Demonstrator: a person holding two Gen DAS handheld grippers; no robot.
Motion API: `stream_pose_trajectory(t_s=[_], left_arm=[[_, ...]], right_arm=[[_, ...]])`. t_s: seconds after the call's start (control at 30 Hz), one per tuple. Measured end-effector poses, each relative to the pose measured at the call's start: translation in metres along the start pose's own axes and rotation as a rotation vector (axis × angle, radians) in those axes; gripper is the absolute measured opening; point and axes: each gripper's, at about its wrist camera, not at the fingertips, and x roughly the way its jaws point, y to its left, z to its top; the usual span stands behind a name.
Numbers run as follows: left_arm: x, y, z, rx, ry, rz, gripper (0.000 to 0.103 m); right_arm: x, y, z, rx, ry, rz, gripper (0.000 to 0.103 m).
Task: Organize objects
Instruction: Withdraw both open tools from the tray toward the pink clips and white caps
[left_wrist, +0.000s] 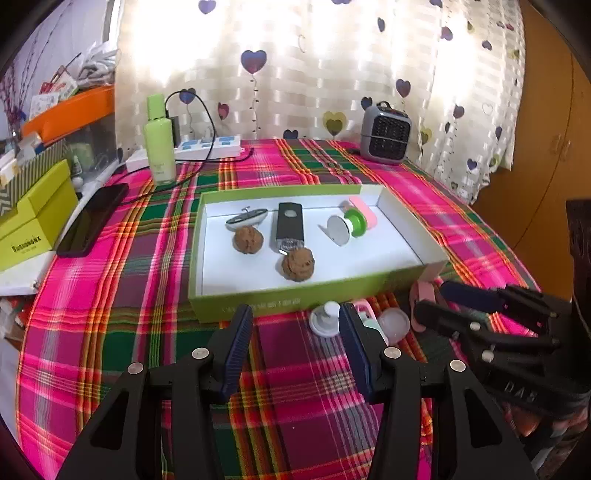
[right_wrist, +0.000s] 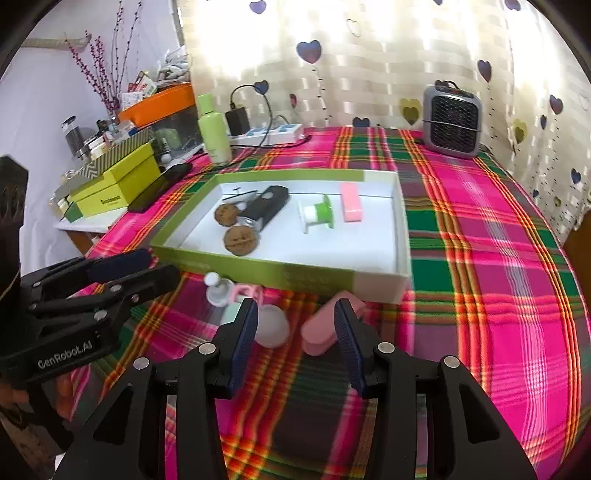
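Note:
A green-rimmed tray (left_wrist: 295, 300) (right_wrist: 258, 267) with a white floor holds two walnuts (left_wrist: 248, 239) (left_wrist: 297, 264), a black device (left_wrist: 290, 225), a green-and-white spool (left_wrist: 351, 225) and a pink block (left_wrist: 364, 210). In front of the tray, on the plaid cloth, lie a white cap piece (left_wrist: 325, 318) (right_wrist: 218, 291), a translucent round lid (left_wrist: 394, 324) (right_wrist: 273, 326) and a pink case (right_wrist: 319, 332). My left gripper (left_wrist: 295, 321) (right_wrist: 159, 266) hangs open just short of the white cap piece. My right gripper (right_wrist: 295, 314) (left_wrist: 434, 299) is open over the lid and the pink case, gripping neither.
At the back stand a green bottle (left_wrist: 159, 144), a white power strip (left_wrist: 210, 147) with a black cable, and a grey heater (left_wrist: 386, 134). A black phone (left_wrist: 92, 219) and green boxes (left_wrist: 35, 218) lie at the left. The table edge curves away at the right.

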Motion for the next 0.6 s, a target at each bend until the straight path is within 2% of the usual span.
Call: stream_pose_trajectory(t_s=[0.3, 0.6], left_arm=[[0.004, -0.001, -0.014, -0.029, 0.026, -0.068, 0.047], [0.009, -0.001, -0.019, -0.034, 0.043, -0.073, 0.047]], right_arm=[[-0.002, -0.014, -0.006, 0.028, 0.004, -0.03, 0.044], [0.0, -0.021, -0.01, 0.056, 0.011, -0.039, 0.044]])
